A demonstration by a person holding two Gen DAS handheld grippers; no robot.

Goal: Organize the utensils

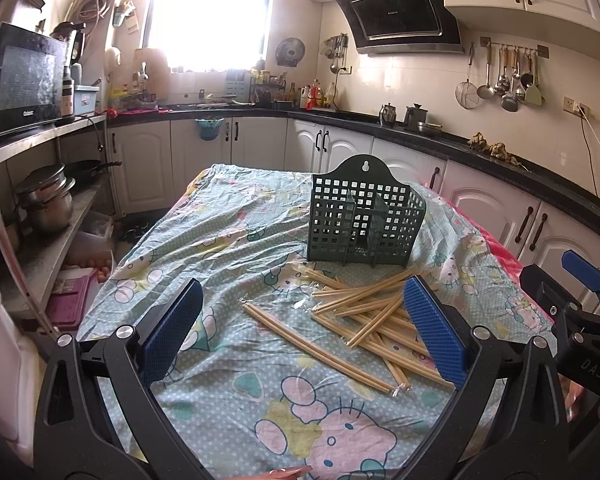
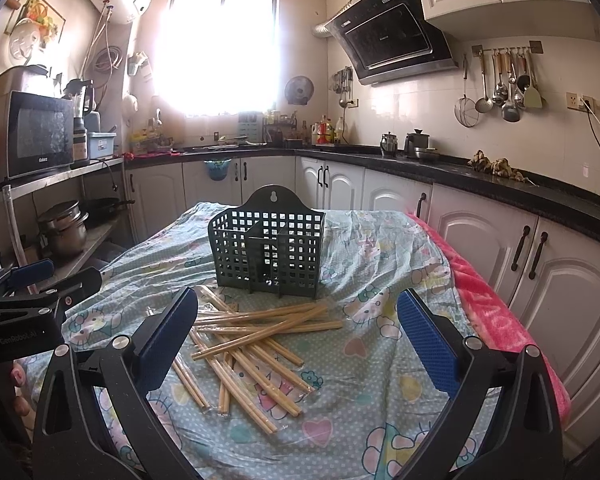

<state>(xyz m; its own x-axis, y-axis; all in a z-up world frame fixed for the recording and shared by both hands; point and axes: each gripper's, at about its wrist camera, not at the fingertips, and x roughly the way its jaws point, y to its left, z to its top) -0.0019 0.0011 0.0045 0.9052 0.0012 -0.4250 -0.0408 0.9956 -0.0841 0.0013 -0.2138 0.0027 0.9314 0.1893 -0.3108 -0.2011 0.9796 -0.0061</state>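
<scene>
Where chopsticks (image 2: 252,336) lie scattered, green caddy (image 2: 266,252) upright

I see a bright window (image 2: 220,48) at 12 o'clock, white cabinets (image 2: 340,184) under a black counter (image 2: 500,176), hood (image 2: 396,40) at 1 o'clock, microwave (image 2: 40,136) at 9.

Microwave (image 2: 40,136) on shelf, hood (image 2: 396,42) (black), hanging ladles (image 2: 504,84)

Chopsticks (image 2: 252,340) on tablecloth (image 2: 380,400), just before upright utensil basket (image 2: 266,252)
</scene>
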